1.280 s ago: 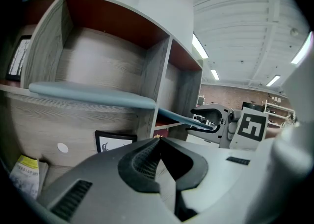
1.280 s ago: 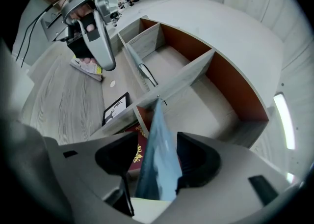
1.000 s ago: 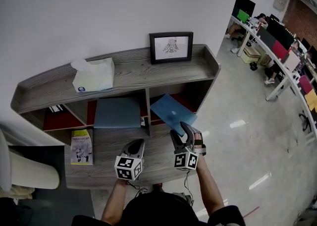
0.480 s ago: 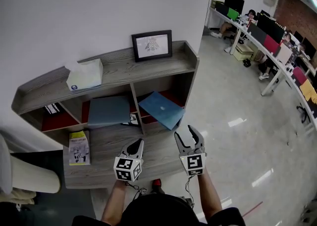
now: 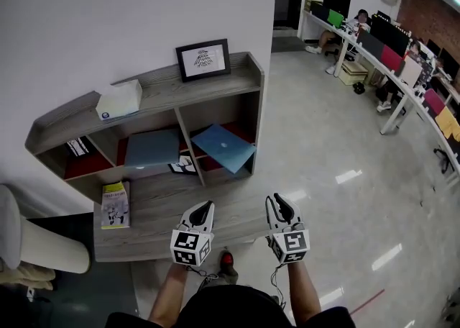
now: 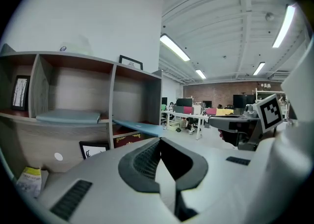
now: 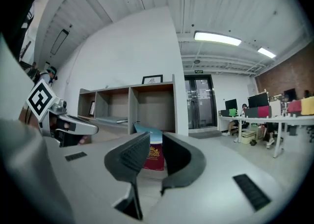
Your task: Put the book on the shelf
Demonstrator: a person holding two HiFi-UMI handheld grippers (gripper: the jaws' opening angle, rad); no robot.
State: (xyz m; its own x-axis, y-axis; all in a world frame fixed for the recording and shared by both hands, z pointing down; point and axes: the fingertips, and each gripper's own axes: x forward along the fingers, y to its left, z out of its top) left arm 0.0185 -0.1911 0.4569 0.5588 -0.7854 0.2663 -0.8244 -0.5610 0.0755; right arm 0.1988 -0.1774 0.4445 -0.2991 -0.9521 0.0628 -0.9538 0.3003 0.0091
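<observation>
Judging by the grey wood-grain shelf unit [image 5: 215, 82], where's the flat blue book [image 5: 224, 148]?

Reply: Right-hand compartment, corner overhanging. Placing looks done, bar perhaps a nudge inward. Left gripper [image 5: 203, 208] clenched, empty; right gripper [image 5: 280, 203] narrowly parted, jaws just been closing on nothing. Gripper views, unlike the head view, show a crested dark-red book [image 7: 153, 154] below.

Thin blue book [image 5: 223, 147], lying in right compartment of grey shelf [image 5: 158, 89], front corner jutting out
</observation>
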